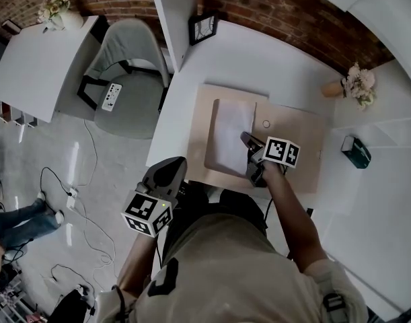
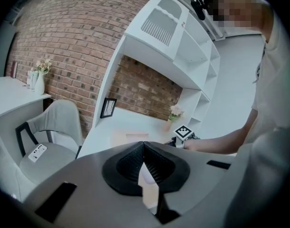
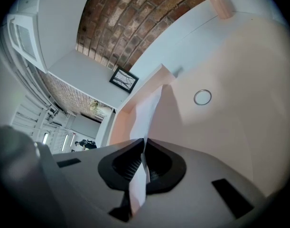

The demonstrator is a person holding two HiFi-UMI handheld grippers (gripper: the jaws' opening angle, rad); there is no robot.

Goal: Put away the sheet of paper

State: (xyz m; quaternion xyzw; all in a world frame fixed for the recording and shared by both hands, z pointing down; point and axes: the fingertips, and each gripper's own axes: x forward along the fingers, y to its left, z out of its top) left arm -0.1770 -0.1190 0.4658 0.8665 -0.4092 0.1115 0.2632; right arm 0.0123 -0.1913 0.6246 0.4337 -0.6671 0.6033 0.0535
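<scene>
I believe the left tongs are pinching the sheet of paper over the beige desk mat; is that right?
Not quite: it is the right tongs that are pinching the sheet of paper over the beige desk mat, as the right gripper view shows. The left tongs are shut on nothing.

the white desk (image 1: 259, 59) is seen from overhead, steeply downward. the camera on the left gripper (image 2: 144, 145) is held off the desk at the near left and turned toward the far red brick wall (image 2: 64, 42). the camera on the right gripper (image 3: 145, 144) is set close over the pale tan board (image 3: 230, 127), facing far left. the black-framed picture (image 3: 124, 79) is shared by all views.
</scene>
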